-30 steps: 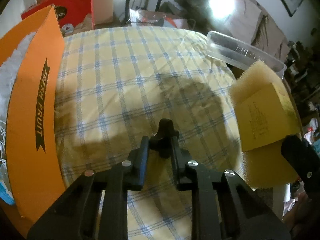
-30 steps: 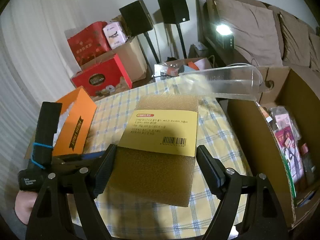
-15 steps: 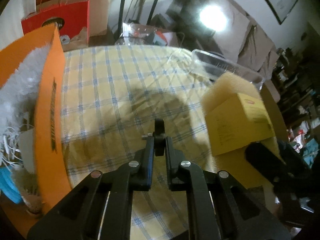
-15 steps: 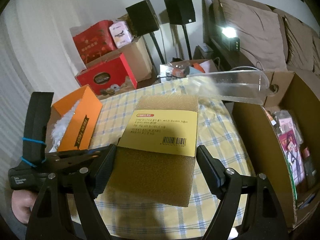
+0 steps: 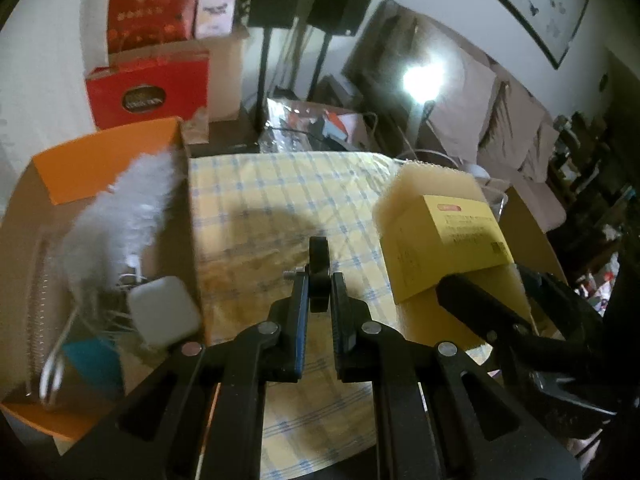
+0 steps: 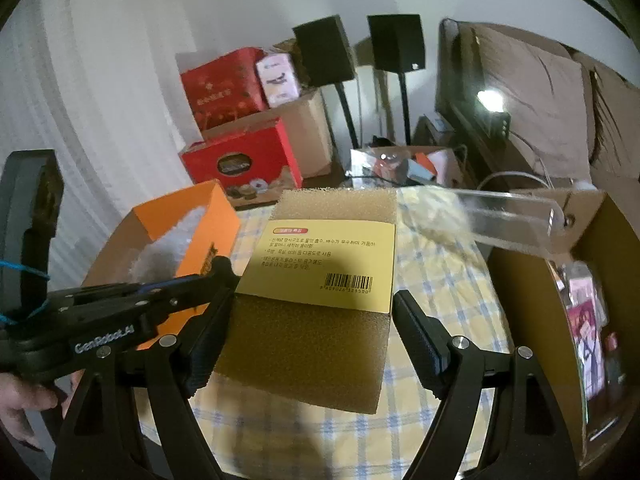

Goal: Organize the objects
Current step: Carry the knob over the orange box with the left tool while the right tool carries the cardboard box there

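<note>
Your left gripper [image 5: 319, 286] is pinched narrow on a small black knob [image 5: 319, 268] with a screw stub, held above the yellow checked tablecloth [image 5: 280, 188]. Your right gripper [image 6: 312, 336] holds the sponge [image 6: 316, 292] by its sides, paper label facing up, lifted over the cloth. From the left wrist view the sponge sits at 3 o'clock, and the orange box [image 5: 100, 160], with white fluff inside, at 9 o'clock.

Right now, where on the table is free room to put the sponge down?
The bare checked cloth between the orange box and the sponge is free. The orange box is crowded; so is the cardboard box at right.
</note>
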`<state>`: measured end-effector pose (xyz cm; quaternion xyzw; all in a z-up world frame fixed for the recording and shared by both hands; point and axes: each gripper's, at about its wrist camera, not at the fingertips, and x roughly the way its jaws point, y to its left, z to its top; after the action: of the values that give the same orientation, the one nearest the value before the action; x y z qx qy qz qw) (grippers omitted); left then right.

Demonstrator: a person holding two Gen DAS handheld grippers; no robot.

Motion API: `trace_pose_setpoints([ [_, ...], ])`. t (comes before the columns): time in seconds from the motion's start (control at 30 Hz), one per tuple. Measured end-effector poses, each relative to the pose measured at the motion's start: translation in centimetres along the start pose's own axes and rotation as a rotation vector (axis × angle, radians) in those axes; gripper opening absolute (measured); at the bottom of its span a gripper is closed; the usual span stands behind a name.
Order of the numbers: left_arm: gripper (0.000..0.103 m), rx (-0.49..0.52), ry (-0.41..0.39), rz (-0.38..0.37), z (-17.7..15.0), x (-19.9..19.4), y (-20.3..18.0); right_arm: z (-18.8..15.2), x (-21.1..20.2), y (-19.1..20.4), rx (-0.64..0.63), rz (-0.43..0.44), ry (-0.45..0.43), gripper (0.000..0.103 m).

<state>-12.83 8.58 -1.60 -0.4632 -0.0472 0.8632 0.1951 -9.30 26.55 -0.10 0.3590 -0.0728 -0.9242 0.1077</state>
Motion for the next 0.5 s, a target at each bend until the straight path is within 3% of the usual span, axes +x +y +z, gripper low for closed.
trace_pose_setpoints([
  [0.5, 0.009, -0.066, -0.025, 0.052, -1.0, -3.3, 6.2, 1.7, 1.7, 6.0, -0.062, 0.111, 0.023, 0.081],
])
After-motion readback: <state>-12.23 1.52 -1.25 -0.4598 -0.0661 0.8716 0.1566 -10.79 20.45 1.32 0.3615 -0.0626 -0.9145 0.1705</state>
